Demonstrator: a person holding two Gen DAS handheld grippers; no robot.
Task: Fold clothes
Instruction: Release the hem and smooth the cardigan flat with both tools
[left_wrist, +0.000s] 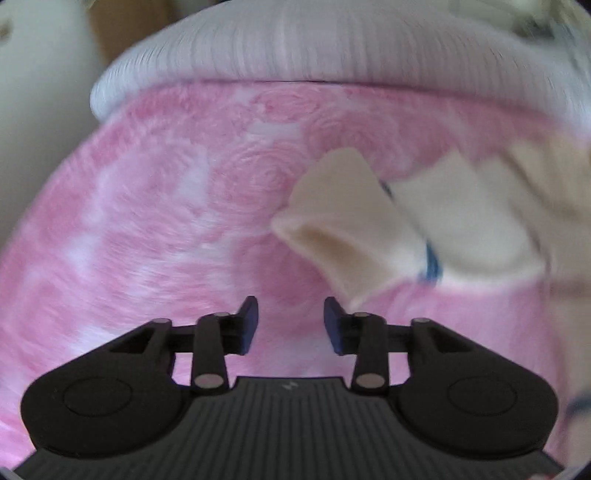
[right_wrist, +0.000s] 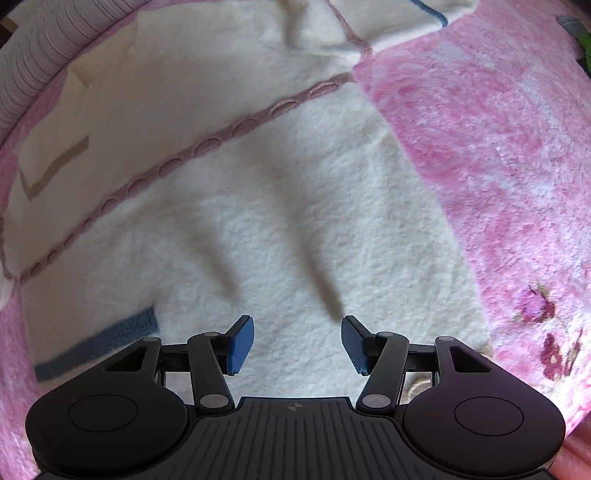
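The left gripper (left_wrist: 291, 325) hovers with fingers spread, empty, over the pink blanket (left_wrist: 147, 221). The cream garment (right_wrist: 258, 184) lies flat on that blanket, under the right gripper (right_wrist: 297, 343), likewise spread and empty.

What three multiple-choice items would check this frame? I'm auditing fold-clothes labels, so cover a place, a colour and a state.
1. Where is the cream garment?
A. On the pink blanket
B. On a bare floor
C. In a basket

2. What colour are the finger pads?
A. Red
B. Blue
C. Green

3. How is the right gripper?
A. Shut on cloth
B. Open, holding nothing
C. Out of view

Key: 1 A, pink plush borders the garment; 2 B, both pads show blue; 3 B, the jaws stand apart over the fleece.
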